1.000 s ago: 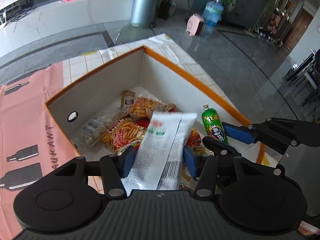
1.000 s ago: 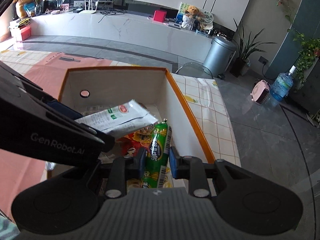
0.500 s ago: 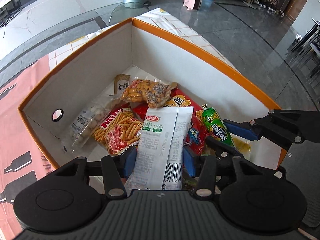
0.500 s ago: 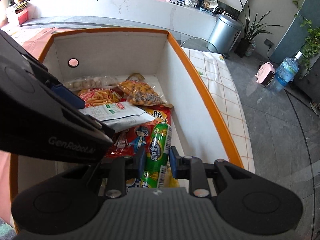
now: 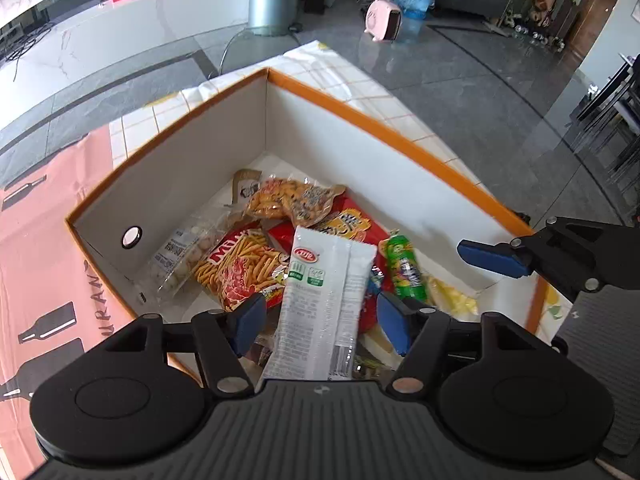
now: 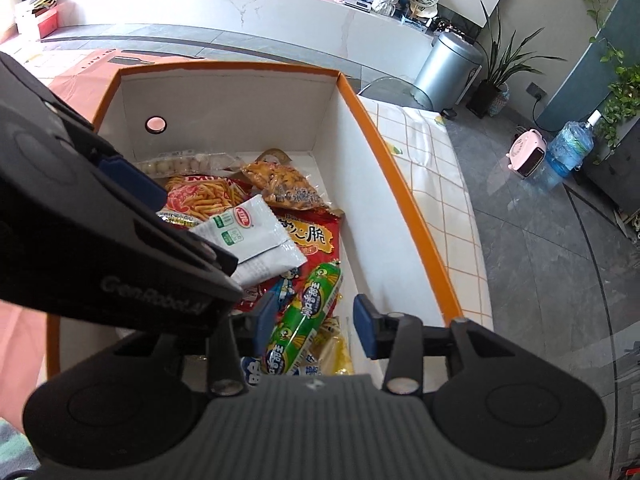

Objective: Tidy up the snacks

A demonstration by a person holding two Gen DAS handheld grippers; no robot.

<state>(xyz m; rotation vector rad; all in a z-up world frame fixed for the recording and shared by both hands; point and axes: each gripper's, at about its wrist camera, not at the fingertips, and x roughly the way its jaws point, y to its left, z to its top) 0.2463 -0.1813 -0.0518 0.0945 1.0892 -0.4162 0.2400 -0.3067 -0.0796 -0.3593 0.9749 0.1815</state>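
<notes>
An orange-rimmed white box (image 5: 384, 130) holds several snack packs. My left gripper (image 5: 322, 322) is open over the box, with a white packet (image 5: 324, 300) lying loose between its jaws, which stand clear of its sides. My right gripper (image 6: 316, 322) is open too, its jaws apart on either side of a green sausage stick (image 6: 306, 314) that rests on the snacks. The sausage also shows in the left wrist view (image 5: 404, 266), and the white packet in the right wrist view (image 6: 250, 240). The box rim shows in the right wrist view (image 6: 400, 196).
In the box lie a red stick-snack bag (image 5: 240, 268), a yellow nut bag (image 5: 292, 200), a clear pack of white balls (image 5: 180, 256) and a red bag (image 6: 308, 240). The box stands on a pink and tiled tablecloth (image 5: 40, 240). The table edge is just right of the box.
Both grippers have opened and let go of the white packet and the green sausage inside the box. Both have drawn back a little from the box.
</notes>
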